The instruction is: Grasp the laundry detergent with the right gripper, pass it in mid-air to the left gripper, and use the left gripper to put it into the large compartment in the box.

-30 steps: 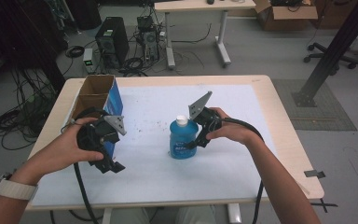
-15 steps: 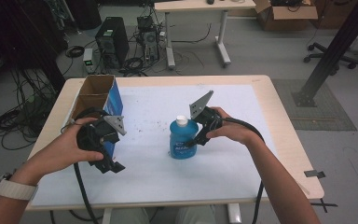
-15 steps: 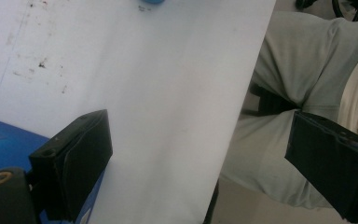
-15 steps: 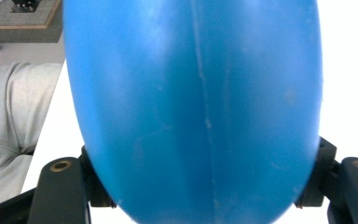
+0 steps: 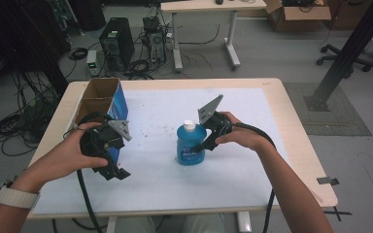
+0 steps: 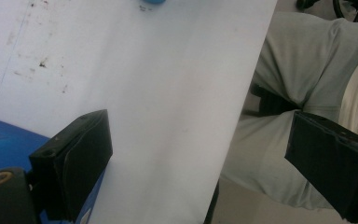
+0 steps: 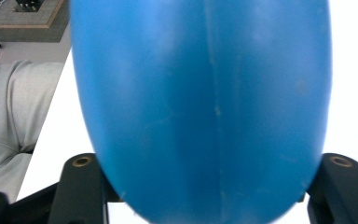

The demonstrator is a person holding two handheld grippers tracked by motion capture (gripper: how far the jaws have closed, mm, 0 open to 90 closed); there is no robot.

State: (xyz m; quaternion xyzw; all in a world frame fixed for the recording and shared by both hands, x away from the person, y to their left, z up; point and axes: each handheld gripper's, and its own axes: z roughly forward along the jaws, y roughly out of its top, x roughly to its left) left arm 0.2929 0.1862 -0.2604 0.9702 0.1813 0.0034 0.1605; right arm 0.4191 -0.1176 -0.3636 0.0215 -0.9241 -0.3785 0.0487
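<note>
A blue bottle (image 5: 188, 151) with a white cap stands upright mid-table on the white sheet. My right gripper (image 5: 200, 144) reaches it from the right; its jaws have just been closing and now press both sides of the bottle (image 7: 205, 93), as the right gripper (image 7: 209, 186) view shows. My left gripper (image 5: 115, 170) is held at the table's left, beside an open-topped blue cardboard box (image 5: 102, 99). In the left gripper (image 6: 200, 172) view its jaws stand wide apart with nothing between them, one jaw next to the blue box (image 6: 4, 144).
The white sheet (image 5: 252, 160) covers most of the wooden table (image 5: 301, 145). The person's legs (image 6: 298, 79) sit past the near table edge. Beyond the table are computer towers (image 5: 116, 46), floor cables, another desk (image 5: 209, 7) and a black post (image 5: 349, 48).
</note>
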